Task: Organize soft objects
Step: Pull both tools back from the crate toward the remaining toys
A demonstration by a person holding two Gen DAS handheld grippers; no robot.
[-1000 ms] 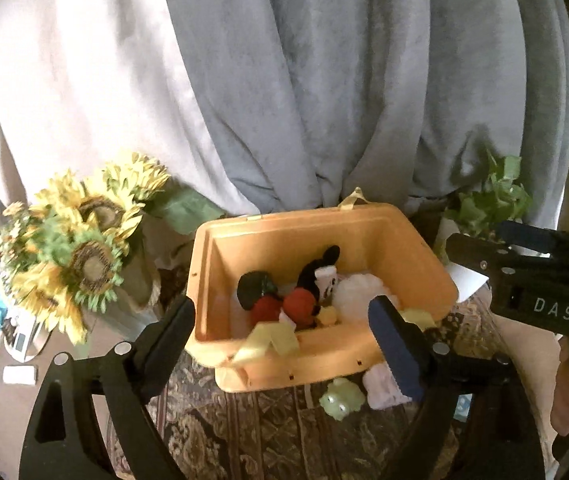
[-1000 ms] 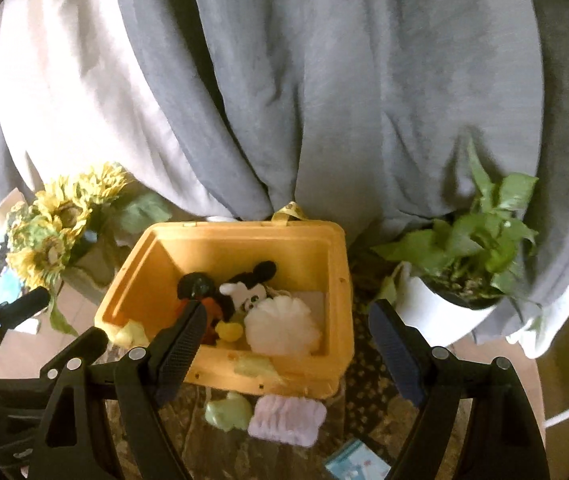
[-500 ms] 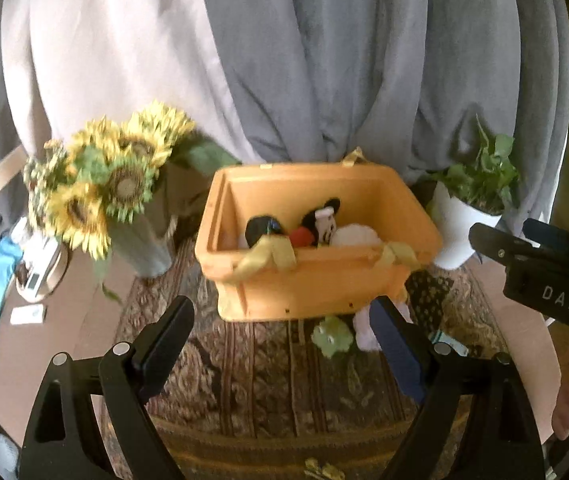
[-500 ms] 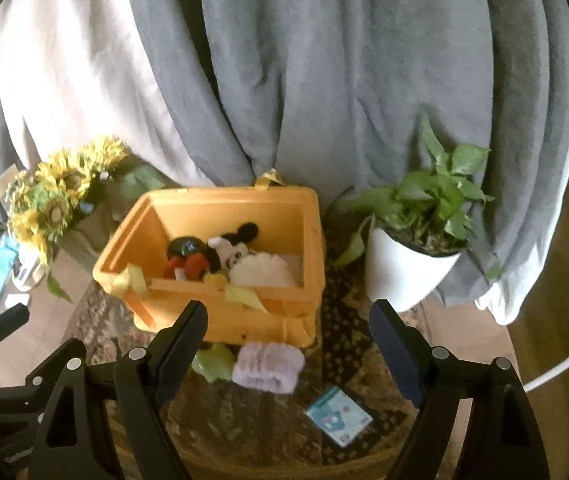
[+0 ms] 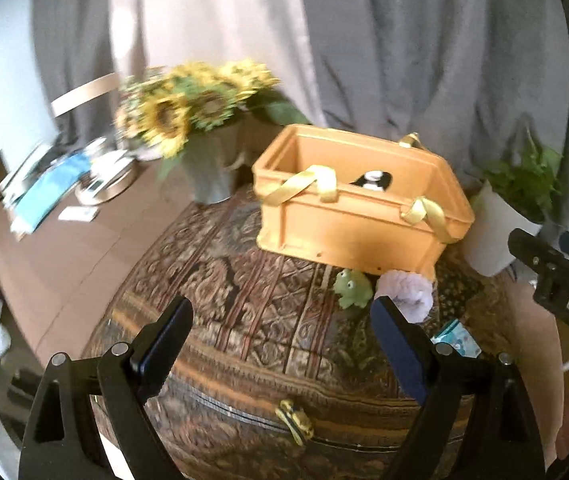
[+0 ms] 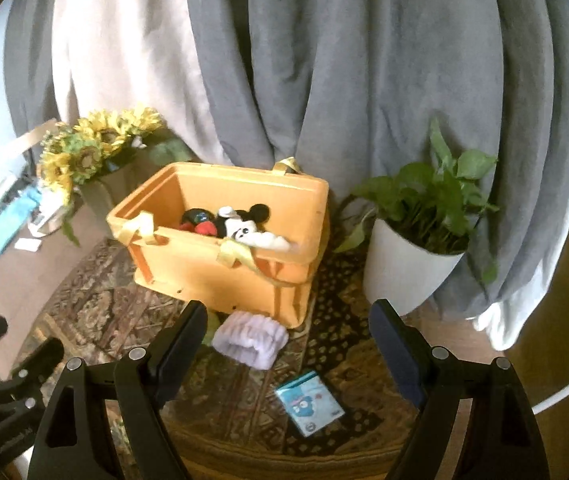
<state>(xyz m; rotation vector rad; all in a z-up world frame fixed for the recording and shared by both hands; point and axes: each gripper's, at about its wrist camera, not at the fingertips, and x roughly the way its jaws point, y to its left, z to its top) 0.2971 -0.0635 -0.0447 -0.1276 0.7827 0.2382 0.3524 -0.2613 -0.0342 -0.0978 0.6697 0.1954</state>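
Both claws drawn back, orange bin (image 6: 224, 276) holding plush toys (image 6: 240, 226)

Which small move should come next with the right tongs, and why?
Probably bring the right tongs down and forward around the lilac fluffy cloth. It lies on the patterned rug just outside the orange crate, which already holds plush toys, and the tongs stand open and empty close above it.
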